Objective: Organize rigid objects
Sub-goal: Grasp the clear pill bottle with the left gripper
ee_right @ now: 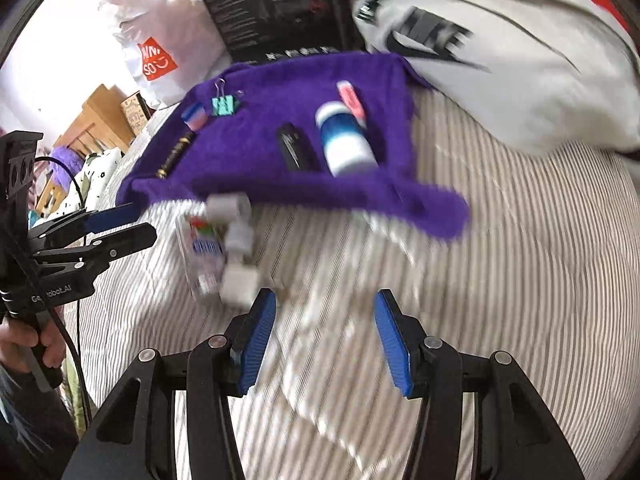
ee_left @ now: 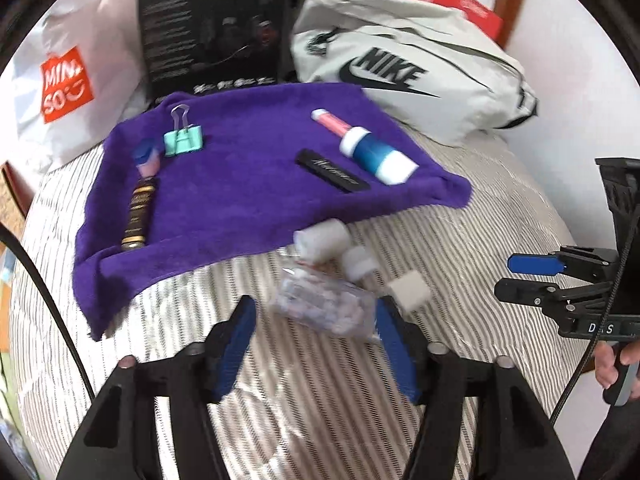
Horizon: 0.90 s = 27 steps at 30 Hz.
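**Q:** Purple towel on the striped bed, is that the sorting spot?

**A:** Looks like it. Binder clip, black case and blue-white bottle lie spaced out on it. Clear packet and three pale blocks sit off the cloth, so probably still unsorted.

**Q:** Grippers?

**A:** Left hand-held gripper is open, packet just ahead between its fingers, not pinched. Right hand-held gripper is open over bare bedding, holding nothing. Packet looks crinkly with small coloured bits inside; too blurry to say more.
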Motion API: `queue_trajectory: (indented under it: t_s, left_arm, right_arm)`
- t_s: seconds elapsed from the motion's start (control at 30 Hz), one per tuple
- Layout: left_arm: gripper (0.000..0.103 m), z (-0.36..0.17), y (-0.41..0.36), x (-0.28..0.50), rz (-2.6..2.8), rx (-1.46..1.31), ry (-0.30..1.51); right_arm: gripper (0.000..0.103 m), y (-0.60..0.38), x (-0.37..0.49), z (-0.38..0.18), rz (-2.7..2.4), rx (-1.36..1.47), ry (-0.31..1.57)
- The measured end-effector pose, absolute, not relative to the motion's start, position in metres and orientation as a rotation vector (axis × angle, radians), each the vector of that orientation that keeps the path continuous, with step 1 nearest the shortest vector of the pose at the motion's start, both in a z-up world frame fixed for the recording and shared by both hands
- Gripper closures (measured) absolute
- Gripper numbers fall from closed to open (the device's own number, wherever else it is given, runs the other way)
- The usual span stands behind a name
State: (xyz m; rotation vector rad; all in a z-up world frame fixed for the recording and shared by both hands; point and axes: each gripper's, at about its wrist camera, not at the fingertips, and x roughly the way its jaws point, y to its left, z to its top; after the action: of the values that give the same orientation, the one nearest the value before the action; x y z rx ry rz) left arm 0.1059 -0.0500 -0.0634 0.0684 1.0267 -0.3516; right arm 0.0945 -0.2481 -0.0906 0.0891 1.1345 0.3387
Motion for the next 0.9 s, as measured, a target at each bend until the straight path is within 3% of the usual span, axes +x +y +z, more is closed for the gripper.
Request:
queue_trajectory:
  t_s: [0.03, 0.13, 0.9]
  left_arm:
    - [0.024, -0.063, -0.053, 0.102, -0.350, 0.089, 1.007]
    - [0.016, -0.062, -0.057, 0.094, -0.338, 0.162, 0.944]
    - [0.013, -0.099, -0.078, 0.115, -0.507, 0.343, 0.976]
  right_arm:
    - [0.051, -0.252, 0.090, -0.092, 0.333, 0.093, 1.136]
    - [0.051, -0.264, 0.076, -0.098, 0.315, 0.109, 1.145]
    - [0.049, -0.265, 0.066, -0.122, 0.281, 0.091, 1.208]
